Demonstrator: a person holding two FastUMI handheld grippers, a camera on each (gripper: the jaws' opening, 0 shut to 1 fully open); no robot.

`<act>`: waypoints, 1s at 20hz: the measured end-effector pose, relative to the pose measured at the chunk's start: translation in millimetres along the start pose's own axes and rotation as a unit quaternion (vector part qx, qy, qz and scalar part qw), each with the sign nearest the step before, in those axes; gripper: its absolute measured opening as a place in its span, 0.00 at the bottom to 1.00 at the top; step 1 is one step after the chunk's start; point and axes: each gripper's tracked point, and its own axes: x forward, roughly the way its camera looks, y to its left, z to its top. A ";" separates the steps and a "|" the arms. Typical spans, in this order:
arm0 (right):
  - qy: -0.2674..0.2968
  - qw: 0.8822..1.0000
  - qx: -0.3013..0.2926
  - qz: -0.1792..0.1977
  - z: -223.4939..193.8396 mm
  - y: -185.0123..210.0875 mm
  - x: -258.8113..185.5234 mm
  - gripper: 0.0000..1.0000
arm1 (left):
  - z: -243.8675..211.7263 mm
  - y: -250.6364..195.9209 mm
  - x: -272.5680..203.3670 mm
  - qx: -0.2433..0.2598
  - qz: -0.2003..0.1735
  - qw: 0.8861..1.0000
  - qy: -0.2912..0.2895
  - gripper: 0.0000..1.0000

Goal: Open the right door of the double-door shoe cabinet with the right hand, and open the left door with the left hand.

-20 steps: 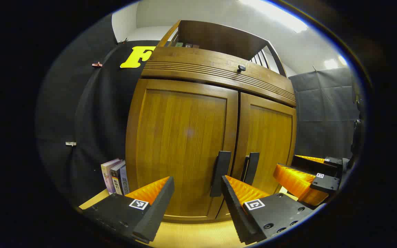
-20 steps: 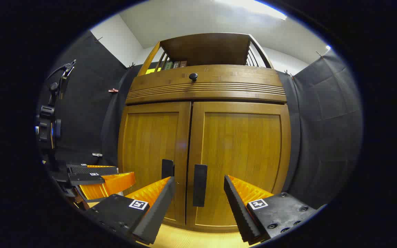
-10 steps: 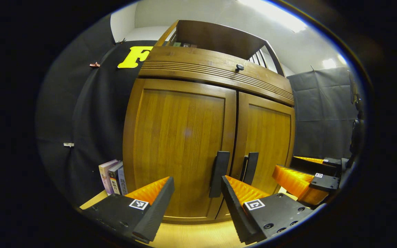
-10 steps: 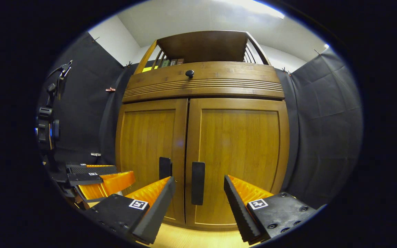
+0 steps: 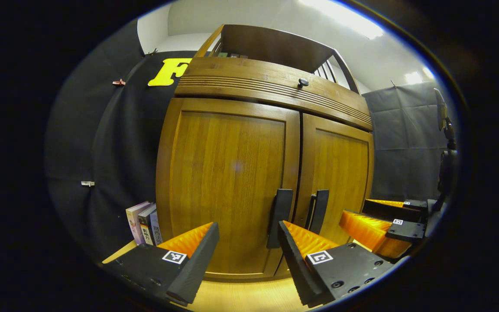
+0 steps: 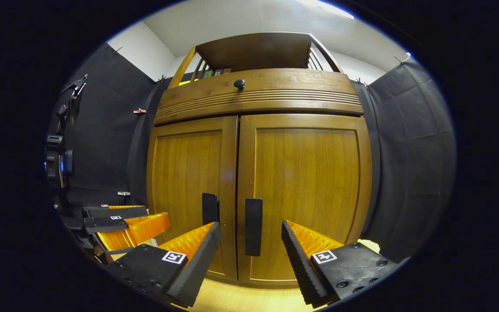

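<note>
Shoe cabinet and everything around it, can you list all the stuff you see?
Shoe cabinet: one, brown wood, in the middle, on a pale wood surface.
Doors: two, brown wood, both closed; left door, right door.
Door handles: two, black, upright, beside the middle seam; left handle, right handle.
Knob: one, black, on the band above the doors.
Books: a few, upright, left of the cabinet.
Left gripper: one, open, in front of the left door.
Right gripper: one, open, its fingers either side of the right handle, not touching.
</note>
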 end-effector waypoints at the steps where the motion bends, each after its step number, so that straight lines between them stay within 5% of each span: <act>1: 0.004 1.000 0.001 -0.001 -2.5 -0.6 1.1 0.90 | 0.2 -1.1 0.6 0.003 0.001 1.000 0.001 0.86; 20: 0.004 1.000 0.008 -0.012 -34.3 -6.9 53.6 0.90 | -5.8 11.2 -6.3 0.007 0.014 1.000 0.009 0.81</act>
